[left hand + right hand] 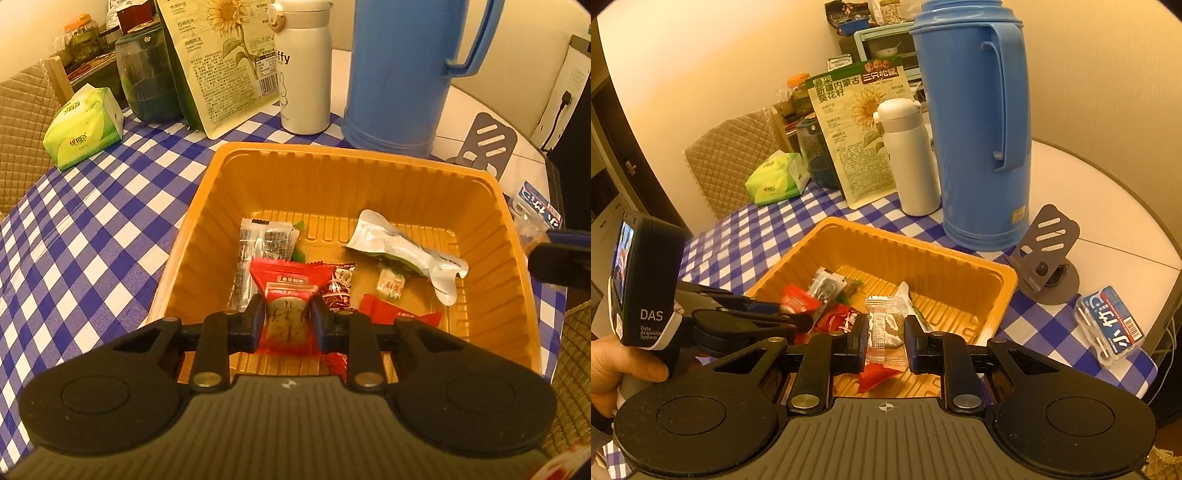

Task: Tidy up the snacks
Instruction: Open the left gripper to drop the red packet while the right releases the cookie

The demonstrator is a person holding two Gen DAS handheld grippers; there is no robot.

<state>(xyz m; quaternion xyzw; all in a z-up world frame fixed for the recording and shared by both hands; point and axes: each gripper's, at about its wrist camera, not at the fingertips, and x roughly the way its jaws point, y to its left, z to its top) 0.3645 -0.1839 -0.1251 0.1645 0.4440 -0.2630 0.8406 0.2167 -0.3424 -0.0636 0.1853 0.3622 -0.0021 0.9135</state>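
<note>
An orange plastic tray (332, 166) sits on the blue checked tablecloth and holds several wrapped snacks, among them a silver pouch (402, 251) and clear packets (258, 243). My left gripper (287, 321) is shut on a red-wrapped pastry (286, 295) and holds it over the tray's near side. My right gripper (885, 332) holds a clear-wrapped snack (884, 328) between its jaws above the tray (960, 266); the wrapper touches the left pad, with a small gap at the right. The left gripper (798, 319) also shows in the right wrist view, reaching into the tray.
Behind the tray stand a blue thermos jug (402, 74), a white bottle (303, 70), a sunflower seed bag (225, 62), a dark jar (147, 74) and a green tissue pack (85, 125). A grey phone stand (1045, 254) and a blue box (1112, 328) lie to the right.
</note>
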